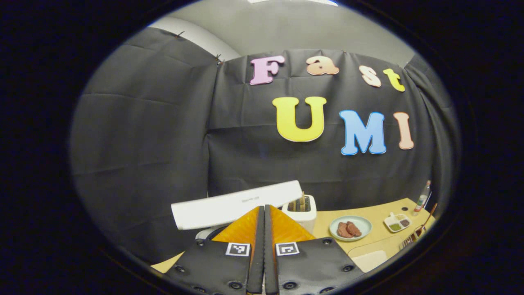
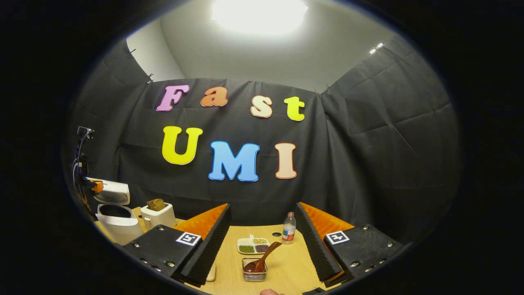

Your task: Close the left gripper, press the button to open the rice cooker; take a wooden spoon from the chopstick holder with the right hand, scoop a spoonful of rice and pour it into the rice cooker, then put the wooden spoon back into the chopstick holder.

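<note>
At the left end of the counter (image 2: 286, 266) stands the white rice cooker (image 2: 118, 223), and its lid (image 2: 112, 191) is raised, so the dark inside of the pot is seen from above in the right gripper view. In the left gripper view the same lid (image 1: 237, 204) appears as a long white slab, tilted, just behind the left tool (image 1: 263, 246). The two fingers of this tool are pressed together with no gap between them and with nothing held.

Just beside the cooker stands the white chopstick holder (image 2: 157, 216); in the left gripper view some thin sticks rise from the chopstick holder (image 1: 302, 211).

The wooden spoon (image 2: 262, 259) is well apart from the holder. Its bowl rests in a small clear container (image 2: 254, 269) near the front of the counter, and its handle leans up to the right. The right tool (image 2: 262, 241) is spread wide, with the spoon and the container between its fingers, but the fingers do not touch them.

Behind the container lie a divided white dish (image 2: 252, 245) with grains and a small bottle (image 2: 289, 232). A round plate (image 1: 350, 228) with brown pieces lies to the right of the chopstick holder.
</note>
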`<state>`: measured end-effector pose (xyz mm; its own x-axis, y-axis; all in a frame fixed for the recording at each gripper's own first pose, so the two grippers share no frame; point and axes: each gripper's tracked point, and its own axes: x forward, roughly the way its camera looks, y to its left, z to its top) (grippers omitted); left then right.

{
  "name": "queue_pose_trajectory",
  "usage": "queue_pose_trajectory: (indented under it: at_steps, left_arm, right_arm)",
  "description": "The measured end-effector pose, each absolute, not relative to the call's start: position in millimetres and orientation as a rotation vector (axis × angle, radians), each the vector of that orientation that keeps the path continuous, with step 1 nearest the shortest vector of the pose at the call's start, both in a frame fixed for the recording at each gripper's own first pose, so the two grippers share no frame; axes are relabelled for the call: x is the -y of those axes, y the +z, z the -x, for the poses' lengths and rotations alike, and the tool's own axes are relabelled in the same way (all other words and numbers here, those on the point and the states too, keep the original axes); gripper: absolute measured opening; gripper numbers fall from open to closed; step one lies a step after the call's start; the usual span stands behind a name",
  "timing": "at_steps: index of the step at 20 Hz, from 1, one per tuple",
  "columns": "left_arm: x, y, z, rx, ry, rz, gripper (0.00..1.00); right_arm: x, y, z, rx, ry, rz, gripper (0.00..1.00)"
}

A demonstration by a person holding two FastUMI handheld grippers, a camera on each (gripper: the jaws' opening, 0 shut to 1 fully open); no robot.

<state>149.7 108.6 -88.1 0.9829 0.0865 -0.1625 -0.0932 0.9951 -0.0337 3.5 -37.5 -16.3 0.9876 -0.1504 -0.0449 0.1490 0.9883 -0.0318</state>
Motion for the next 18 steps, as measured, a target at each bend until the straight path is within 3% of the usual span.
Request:
queue_pose_trajectory:
  at_steps: [5, 6, 7, 8, 13, 14, 16, 17, 18]
  left_arm:
    - [-76, -43, -121, -0.072, 0.030, 0.077, 0.09]
    - [-68, -36, -117, -0.062, 0.012, 0.076, 0.15]
    - [-63, -33, -111, -0.051, 0.003, 0.071, 0.27]
    - [-58, -28, -106, -0.043, -0.004, 0.064, 0.47]
    - [-41, -9, -78, -0.005, -0.017, 0.051, 0.81]
    - [-38, -8, -71, -0.003, -0.020, 0.049, 0.87]
    - [-35, -7, -59, -0.003, -0.019, 0.041, 0.89]
    - [-35, -6, -53, -0.001, -0.013, 0.035, 0.96]
    - [-35, -5, -47, 0.000, -0.011, 0.035, 0.93]
  right_arm:
    - [53, -24, -15, -0.050, -0.155, 0.042, 0.95]
    - [56, -27, -17, -0.052, -0.156, 0.037, 0.95]
    - [59, -28, -20, -0.055, -0.155, 0.032, 0.95]
    - [61, -30, -24, -0.059, -0.153, 0.027, 0.95]
    - [71, -44, -47, -0.071, -0.144, 0.023, 0.97]
    - [73, -48, -53, -0.074, -0.142, 0.021, 0.95]
    - [75, -56, -64, -0.090, -0.134, 0.011, 0.95]
    - [75, -60, -69, -0.101, -0.127, 0.003, 0.95]
    - [75, -65, -74, -0.110, -0.122, -0.003, 0.95]
